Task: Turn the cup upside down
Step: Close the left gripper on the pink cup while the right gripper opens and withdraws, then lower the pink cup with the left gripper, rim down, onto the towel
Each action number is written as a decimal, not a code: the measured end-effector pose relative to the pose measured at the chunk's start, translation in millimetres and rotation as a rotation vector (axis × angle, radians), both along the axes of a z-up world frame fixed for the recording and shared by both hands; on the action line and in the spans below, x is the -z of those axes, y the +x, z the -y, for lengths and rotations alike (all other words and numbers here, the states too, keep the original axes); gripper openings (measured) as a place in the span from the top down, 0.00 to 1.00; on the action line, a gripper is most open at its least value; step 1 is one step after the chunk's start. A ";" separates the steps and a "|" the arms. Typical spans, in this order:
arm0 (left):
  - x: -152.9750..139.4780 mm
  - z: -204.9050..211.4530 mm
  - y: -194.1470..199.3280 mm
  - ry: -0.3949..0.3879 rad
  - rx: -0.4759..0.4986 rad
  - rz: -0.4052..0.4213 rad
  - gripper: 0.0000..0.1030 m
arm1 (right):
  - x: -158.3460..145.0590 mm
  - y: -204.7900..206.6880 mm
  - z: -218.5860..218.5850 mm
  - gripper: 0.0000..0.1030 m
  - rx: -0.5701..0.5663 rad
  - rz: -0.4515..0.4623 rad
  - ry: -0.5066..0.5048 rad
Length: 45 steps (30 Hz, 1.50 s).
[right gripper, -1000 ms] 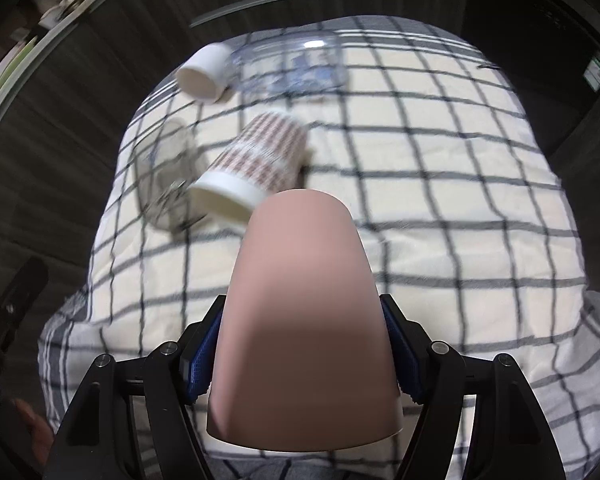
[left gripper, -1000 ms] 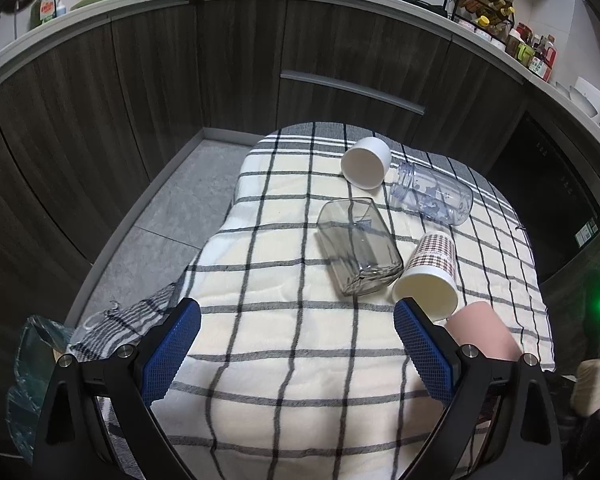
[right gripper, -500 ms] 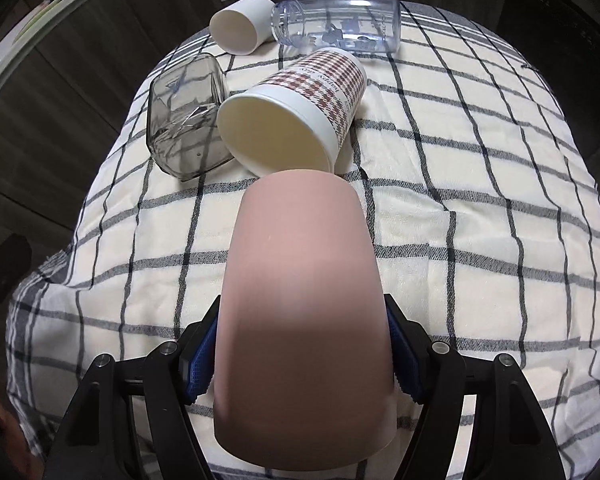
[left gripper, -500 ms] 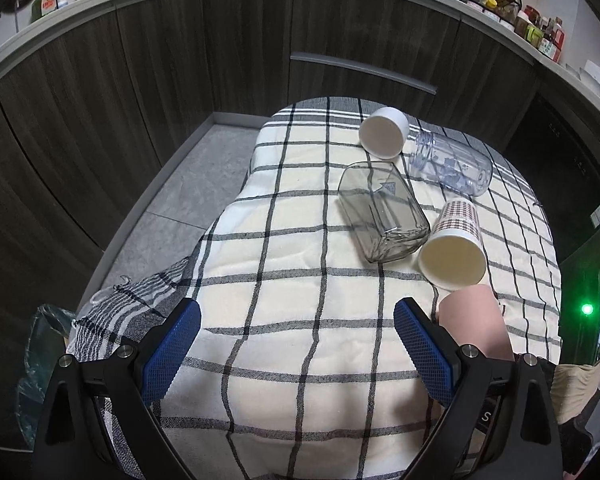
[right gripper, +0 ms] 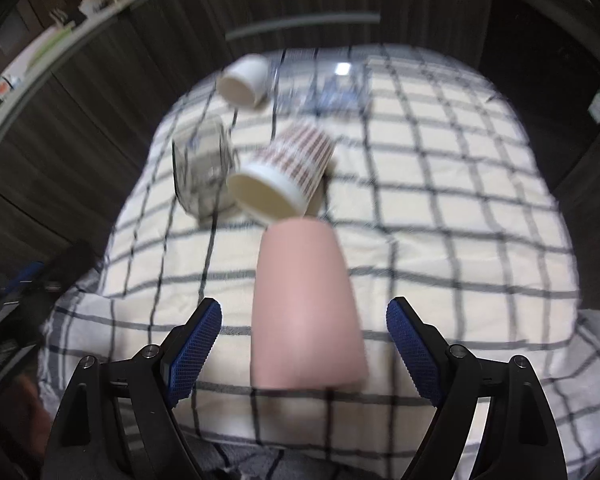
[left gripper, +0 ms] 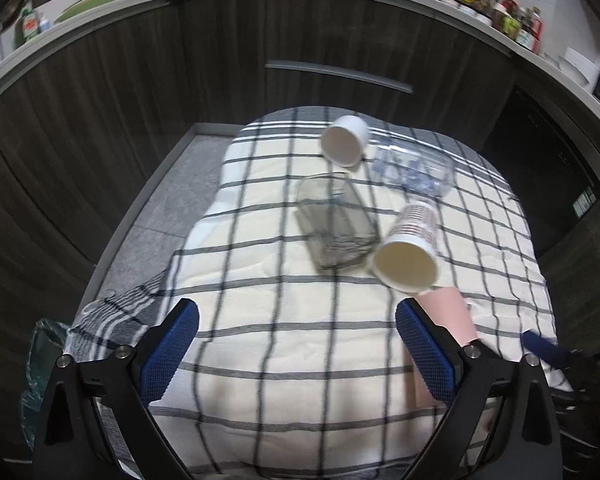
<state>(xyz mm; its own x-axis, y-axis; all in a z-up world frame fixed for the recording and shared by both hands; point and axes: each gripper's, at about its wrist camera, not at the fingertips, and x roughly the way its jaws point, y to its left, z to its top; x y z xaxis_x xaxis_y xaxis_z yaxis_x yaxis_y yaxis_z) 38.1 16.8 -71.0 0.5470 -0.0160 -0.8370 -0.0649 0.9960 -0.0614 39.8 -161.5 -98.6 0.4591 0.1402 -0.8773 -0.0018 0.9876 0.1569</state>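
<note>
Pink plastic cup stands mouth-down on the checked tablecloth, dead centre between the spread fingers of the right gripper, neither pad touching it. Its long axis is upright, wide end nearest that tool. Left gripper hangs open and empty, farther off.

- The pink cup had a smooth, matt skin; plastic or ceramic could not be told.
- The checked tablecloth was woven cloth, matt and softly wrinkled.
- The patterned cup looked like paper, with a rolled matt rim.
- The small white cup looked matt and smooth.
- The square glass jar was clear and glossy.
- The clear container looked like glossy transparent plastic.
- The right gripper and left gripper had matt black frames with metal screws.
- Their pads were blue and finely textured.
- The cabinet fronts showed dark matt wood grain.
</note>
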 end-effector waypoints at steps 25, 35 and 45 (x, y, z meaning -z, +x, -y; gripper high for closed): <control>79.9 136.5 95.9 -0.166 0.064 -0.639 0.09 | -58.2 33.5 128.8 0.15 0.208 0.143 -0.101; 117.0 149.1 117.2 -0.074 0.081 -0.782 0.26 | -43.3 54.4 138.7 0.15 0.209 0.129 -0.011; 119.6 150.0 116.2 -0.105 0.106 -0.758 0.37 | -28.9 58.5 149.6 0.15 0.241 0.100 0.023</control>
